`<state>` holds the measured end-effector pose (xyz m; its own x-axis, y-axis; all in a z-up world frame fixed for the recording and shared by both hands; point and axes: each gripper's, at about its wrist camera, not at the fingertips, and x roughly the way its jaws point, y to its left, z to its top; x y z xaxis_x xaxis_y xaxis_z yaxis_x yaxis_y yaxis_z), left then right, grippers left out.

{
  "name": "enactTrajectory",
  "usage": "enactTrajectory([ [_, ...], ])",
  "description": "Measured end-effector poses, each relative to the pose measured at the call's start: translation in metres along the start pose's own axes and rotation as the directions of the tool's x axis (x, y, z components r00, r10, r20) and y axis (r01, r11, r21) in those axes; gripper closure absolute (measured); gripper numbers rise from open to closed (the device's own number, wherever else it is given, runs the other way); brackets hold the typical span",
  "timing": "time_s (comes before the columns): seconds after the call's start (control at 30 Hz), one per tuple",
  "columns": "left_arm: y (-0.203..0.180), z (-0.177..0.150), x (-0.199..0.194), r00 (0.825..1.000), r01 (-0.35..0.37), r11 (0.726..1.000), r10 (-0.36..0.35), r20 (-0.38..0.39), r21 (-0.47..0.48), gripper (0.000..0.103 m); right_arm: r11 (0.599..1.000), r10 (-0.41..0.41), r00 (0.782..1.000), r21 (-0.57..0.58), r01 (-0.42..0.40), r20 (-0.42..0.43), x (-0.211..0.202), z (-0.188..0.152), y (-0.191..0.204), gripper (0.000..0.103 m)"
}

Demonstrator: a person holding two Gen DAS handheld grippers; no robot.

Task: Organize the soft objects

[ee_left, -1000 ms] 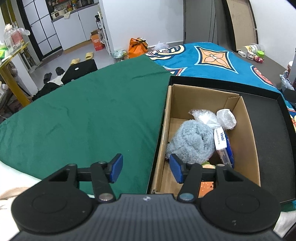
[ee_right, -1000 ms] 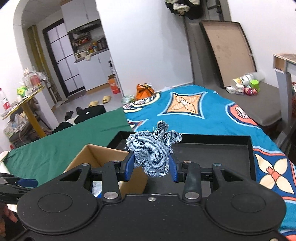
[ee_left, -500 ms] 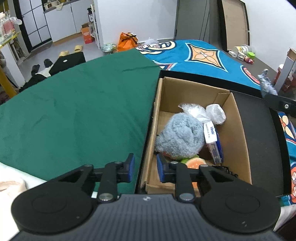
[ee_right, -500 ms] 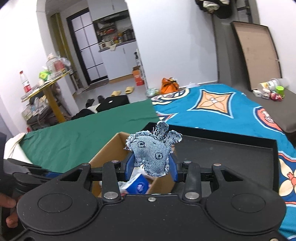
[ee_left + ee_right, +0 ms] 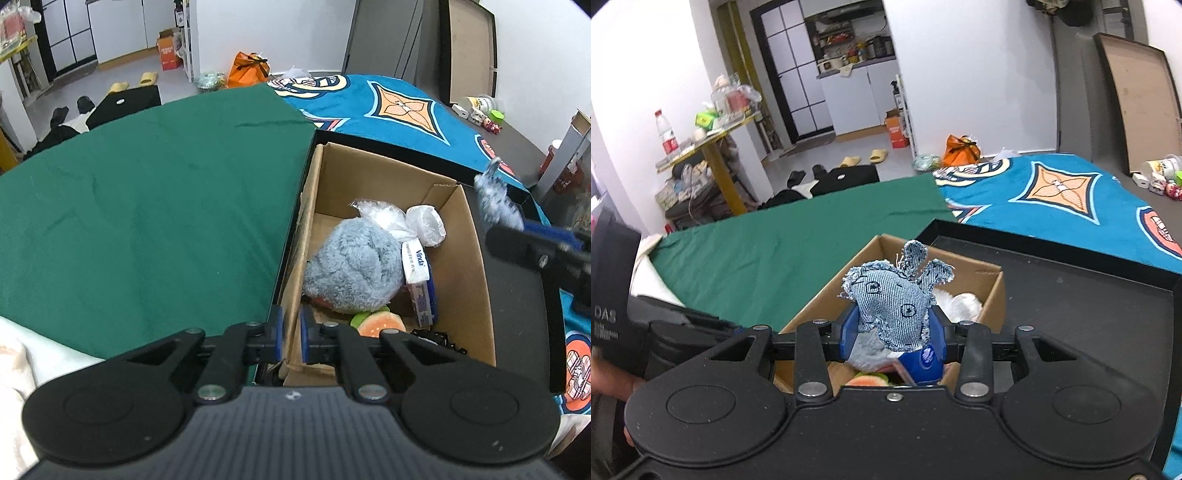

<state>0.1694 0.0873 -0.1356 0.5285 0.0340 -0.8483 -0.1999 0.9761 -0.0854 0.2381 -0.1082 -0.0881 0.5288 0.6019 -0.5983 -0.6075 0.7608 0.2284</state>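
A brown cardboard box (image 5: 476, 295) stands in a black tray (image 5: 517, 317). Inside it lie a grey plush toy (image 5: 354, 266), a crumpled plastic bag (image 5: 424, 221), a tissue pack (image 5: 419, 280) and an orange soft fruit (image 5: 382, 323). My left gripper (image 5: 291, 338) is shut on the box's left wall near its front corner. My right gripper (image 5: 893, 338) is shut on a small denim toy (image 5: 894, 306) and holds it above the box (image 5: 990, 291). In the left wrist view that denim toy (image 5: 496, 205) hangs over the box's right wall.
A green cloth (image 5: 147, 206) covers the surface left of the tray, and a blue patterned blanket (image 5: 399, 107) lies behind it. A person's hand (image 5: 605, 380) holds the left tool. Shoes, an orange bag (image 5: 962, 149) and a cluttered yellow table (image 5: 716, 147) stand on the floor beyond.
The left jaws closed from wide open onto the box's left wall. The right gripper carried the denim toy leftward, from over the tray to above the box.
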Motion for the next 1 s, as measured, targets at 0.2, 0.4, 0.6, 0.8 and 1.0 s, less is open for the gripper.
enactTrajectory([
  [0.2, 0.005, 0.001, -0.001, 1.000, 0.024, 0.999, -0.024, -0.002, -0.026, 0.095, 0.999, 0.021, 1.000, -0.027, -0.021, -0.013, 0.008, -0.003, 0.013, 0.049],
  [0.4, 0.002, 0.000, -0.008, 1.000, 0.020, 1.000, -0.020, 0.015, -0.014, 0.091, 0.996, 0.064, 0.998, -0.062, -0.064, 0.003, 0.005, -0.004, 0.017, 0.045],
  [0.6, -0.006, -0.003, -0.017, 1.000, -0.021, 1.000, 0.020, 0.021, 0.010, 0.088, 0.999, 0.040, 0.999, -0.037, -0.040, 0.008, -0.004, -0.004, 0.012, 0.038],
  [0.8, -0.020, -0.009, -0.031, 0.999, -0.024, 0.999, 0.022, 0.040, 0.048, 0.056, 0.997, -0.012, 1.000, 0.078, 0.011, 0.018, -0.014, -0.013, -0.003, 0.032],
  [1.0, -0.031, -0.005, -0.054, 0.995, -0.041, 0.998, 0.036, 0.097, 0.048, 0.043, 0.983, -0.072, 0.996, 0.172, 0.063, 0.045, -0.035, -0.026, -0.016, 0.016],
])
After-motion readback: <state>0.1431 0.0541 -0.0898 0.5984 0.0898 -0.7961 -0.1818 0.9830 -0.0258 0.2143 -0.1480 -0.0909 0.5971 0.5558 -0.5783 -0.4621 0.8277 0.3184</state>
